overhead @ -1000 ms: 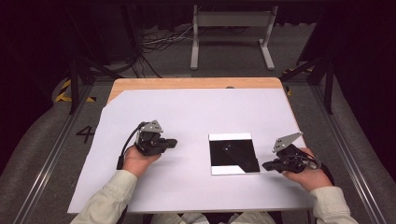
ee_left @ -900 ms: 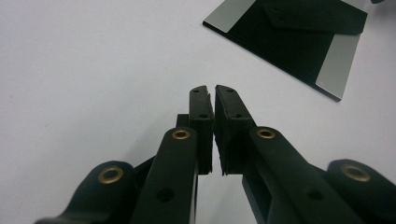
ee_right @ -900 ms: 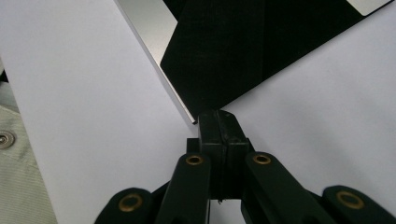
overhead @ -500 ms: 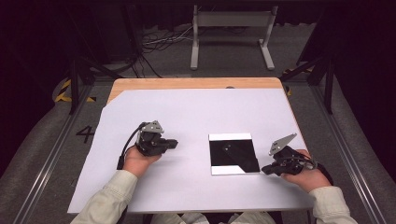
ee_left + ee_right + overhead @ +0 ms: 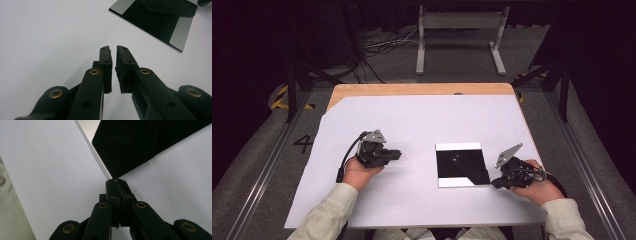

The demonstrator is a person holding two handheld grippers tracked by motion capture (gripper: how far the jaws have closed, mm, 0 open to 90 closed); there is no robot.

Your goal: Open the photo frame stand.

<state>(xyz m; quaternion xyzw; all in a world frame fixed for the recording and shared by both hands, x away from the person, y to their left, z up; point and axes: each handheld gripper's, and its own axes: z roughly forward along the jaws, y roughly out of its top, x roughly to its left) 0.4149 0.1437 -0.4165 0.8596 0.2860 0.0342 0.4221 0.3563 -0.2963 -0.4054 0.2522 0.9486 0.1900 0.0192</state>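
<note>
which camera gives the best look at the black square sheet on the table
The high view: the whole black sheet lies flat with its pale edges and folded corner visible. The left gripper view catches just its near part at top right; the right gripper view sees one corner close up.

My left gripper (image 5: 113, 72) is matt black plastic with brass-coloured rivets, as is my right gripper (image 5: 119, 195). The square black plate (image 5: 462, 164) looks glossy, its silver margin like brushed metal. White matt paper (image 5: 412, 125) covers the smooth wooden table (image 5: 362, 90).
</note>
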